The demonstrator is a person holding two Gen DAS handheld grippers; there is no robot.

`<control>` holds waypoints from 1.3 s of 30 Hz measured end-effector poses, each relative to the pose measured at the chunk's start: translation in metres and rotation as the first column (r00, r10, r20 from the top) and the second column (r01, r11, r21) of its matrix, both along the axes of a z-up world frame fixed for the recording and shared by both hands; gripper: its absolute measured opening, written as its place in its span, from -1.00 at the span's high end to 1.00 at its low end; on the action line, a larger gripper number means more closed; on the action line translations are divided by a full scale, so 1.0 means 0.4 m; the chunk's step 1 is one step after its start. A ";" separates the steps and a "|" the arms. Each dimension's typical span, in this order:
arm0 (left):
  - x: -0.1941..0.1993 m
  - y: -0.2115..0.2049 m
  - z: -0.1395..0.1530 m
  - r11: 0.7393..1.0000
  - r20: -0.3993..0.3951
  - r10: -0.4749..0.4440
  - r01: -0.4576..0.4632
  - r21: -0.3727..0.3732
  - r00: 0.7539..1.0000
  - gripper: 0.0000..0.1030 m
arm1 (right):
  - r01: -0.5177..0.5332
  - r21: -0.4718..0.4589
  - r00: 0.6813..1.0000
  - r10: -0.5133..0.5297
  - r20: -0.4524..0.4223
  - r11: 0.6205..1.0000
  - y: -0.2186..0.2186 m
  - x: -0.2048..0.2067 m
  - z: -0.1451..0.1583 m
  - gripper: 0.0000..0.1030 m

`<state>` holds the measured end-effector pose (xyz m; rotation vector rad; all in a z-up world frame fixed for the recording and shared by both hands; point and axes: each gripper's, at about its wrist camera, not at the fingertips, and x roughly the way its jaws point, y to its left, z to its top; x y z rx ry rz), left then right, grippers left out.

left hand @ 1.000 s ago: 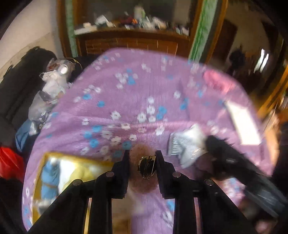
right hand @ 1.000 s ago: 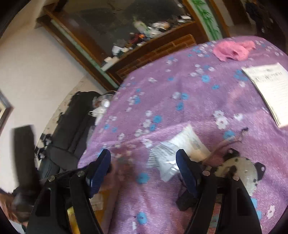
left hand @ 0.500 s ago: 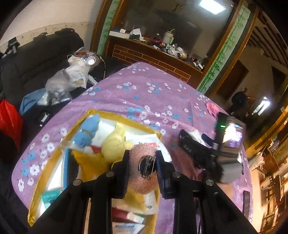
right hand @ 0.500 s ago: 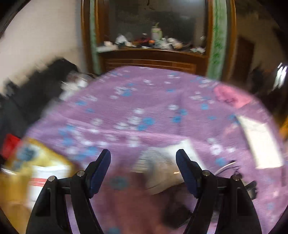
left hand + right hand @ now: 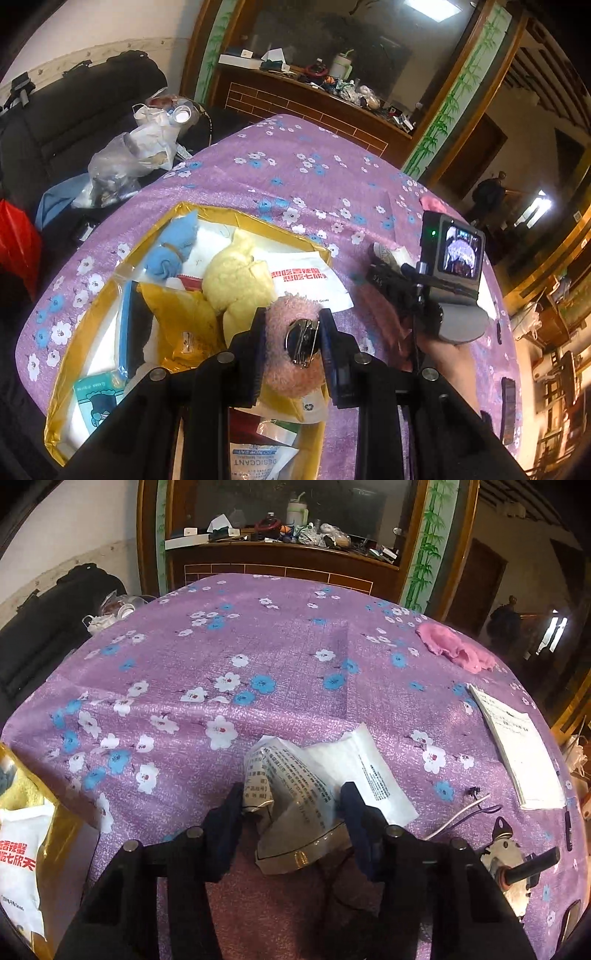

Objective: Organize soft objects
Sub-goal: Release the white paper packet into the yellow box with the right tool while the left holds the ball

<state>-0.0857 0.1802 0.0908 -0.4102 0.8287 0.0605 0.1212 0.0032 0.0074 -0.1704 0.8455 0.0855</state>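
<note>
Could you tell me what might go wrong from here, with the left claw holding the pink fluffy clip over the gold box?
1. The left claw holds the pink fluffy clip over the near right rim of the gold box; released here, it might land on the tablecloth.
2. The box is already heaped, so the clip may roll off the yellow plush.
3. The open right claw straddles a crinkled printed packet and could pinch only a fold.

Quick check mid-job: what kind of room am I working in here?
Most likely a lived-in home room, a living or dining area. A table under a purple floral tablecloth, a cluttered wooden cabinet shelf against the wall, and a black sofa piled with bags all suggest it.
</note>
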 end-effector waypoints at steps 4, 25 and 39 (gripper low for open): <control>0.006 -0.006 -0.007 1.000 -0.011 -0.001 0.001 -0.005 1.000 0.48 | 0.010 0.036 1.000 -0.011 0.020 0.999 -0.012 -0.013 0.014 0.34; -0.054 0.032 0.016 0.996 -0.024 0.072 -0.070 0.060 0.997 0.47 | -0.442 0.596 0.878 0.460 0.132 0.671 0.046 -0.207 0.178 0.54; -0.043 0.052 -0.023 0.976 -0.054 0.140 -0.129 0.177 0.989 0.35 | -0.494 0.518 0.850 0.514 0.118 0.698 0.167 -0.296 0.133 0.48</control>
